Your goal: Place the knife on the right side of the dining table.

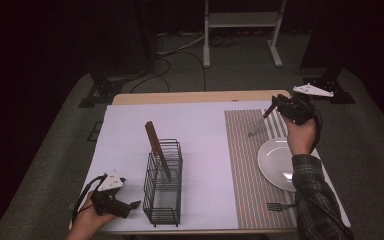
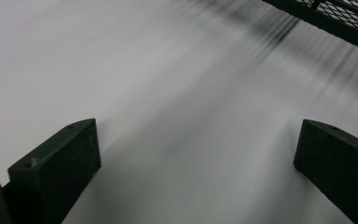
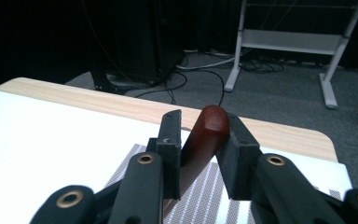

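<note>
Right gripper (image 1: 276, 106) clenched on red-brown wooden-handled knife (image 3: 204, 135), raised above striped woven placemat (image 1: 245, 165); left gripper (image 2: 198, 172) released, empty, beside black wire-mesh rack (image 1: 164, 182); probably lay flat beside round white plate (image 1: 276, 162), lowering blade slowly.

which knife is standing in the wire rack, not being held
The brown-handled knife, leaning blade-down in the black wire rack. The other knife is gripped by its reddish handle in the right gripper above the striped placemat.

Wooden-handled knife (image 1: 258, 123) tilted above striped placemat (image 1: 250, 165)
</note>
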The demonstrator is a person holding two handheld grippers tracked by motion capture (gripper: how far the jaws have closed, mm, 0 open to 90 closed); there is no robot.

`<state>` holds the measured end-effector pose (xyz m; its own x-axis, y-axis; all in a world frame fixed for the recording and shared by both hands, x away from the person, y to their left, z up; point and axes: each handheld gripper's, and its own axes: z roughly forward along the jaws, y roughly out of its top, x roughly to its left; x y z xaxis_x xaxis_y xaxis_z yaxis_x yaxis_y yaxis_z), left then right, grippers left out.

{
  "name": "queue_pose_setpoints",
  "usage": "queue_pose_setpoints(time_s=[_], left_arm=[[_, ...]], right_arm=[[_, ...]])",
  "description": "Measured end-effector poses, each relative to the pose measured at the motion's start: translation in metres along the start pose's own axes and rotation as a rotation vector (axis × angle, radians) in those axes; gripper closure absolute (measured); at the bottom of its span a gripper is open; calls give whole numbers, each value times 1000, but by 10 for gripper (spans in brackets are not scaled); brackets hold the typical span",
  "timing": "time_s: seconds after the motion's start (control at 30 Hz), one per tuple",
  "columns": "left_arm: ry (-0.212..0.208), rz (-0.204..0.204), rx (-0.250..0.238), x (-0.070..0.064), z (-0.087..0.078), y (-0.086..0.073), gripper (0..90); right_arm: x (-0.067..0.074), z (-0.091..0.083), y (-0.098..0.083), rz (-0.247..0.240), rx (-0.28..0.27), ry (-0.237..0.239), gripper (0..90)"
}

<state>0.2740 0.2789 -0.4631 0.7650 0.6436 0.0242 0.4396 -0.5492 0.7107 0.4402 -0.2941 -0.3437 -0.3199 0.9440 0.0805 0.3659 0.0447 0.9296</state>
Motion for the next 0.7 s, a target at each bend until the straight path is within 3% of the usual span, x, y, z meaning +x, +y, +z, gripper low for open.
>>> queue_pose_setpoints(time_s=[0.7], left_arm=[[0,0,1,0,0,0,0]], right_arm=[[-29,-6,-18,50,39,-36,639]])
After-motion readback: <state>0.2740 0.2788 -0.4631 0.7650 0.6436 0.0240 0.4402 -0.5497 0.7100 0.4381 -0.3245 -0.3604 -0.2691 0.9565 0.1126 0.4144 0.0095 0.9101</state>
